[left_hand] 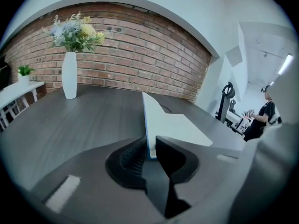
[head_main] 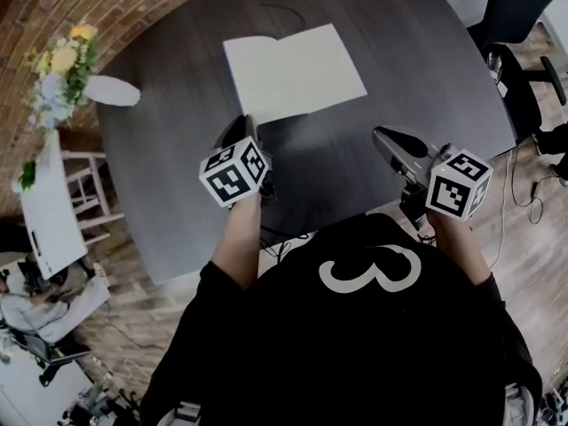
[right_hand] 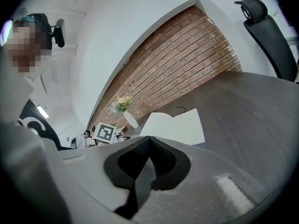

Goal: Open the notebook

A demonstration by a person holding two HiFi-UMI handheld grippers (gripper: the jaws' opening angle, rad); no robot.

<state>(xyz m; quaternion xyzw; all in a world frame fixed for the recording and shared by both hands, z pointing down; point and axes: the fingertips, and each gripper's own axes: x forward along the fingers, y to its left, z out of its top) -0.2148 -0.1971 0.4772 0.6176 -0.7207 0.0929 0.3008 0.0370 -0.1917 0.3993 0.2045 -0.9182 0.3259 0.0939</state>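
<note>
On dark wood-grain round table [head_main: 426, 87], thin white rectangular notebook [head_main: 293, 74], spread open.

Red brick wall [left_hand: 140, 50] far side; dark grey round wooden bench [head_main: 426, 87]; brown plank floor [head_main: 531, 273]; black office chair [right_hand: 268, 41] right.

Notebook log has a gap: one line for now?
notebook: open on table | left gripper: open around its edge | right gripper: shut, empty

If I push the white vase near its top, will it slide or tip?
Probably tip: the white vase is tall and narrow, and its flowers sit high. Pushed low, it may slide, as the table looks smooth.
</note>
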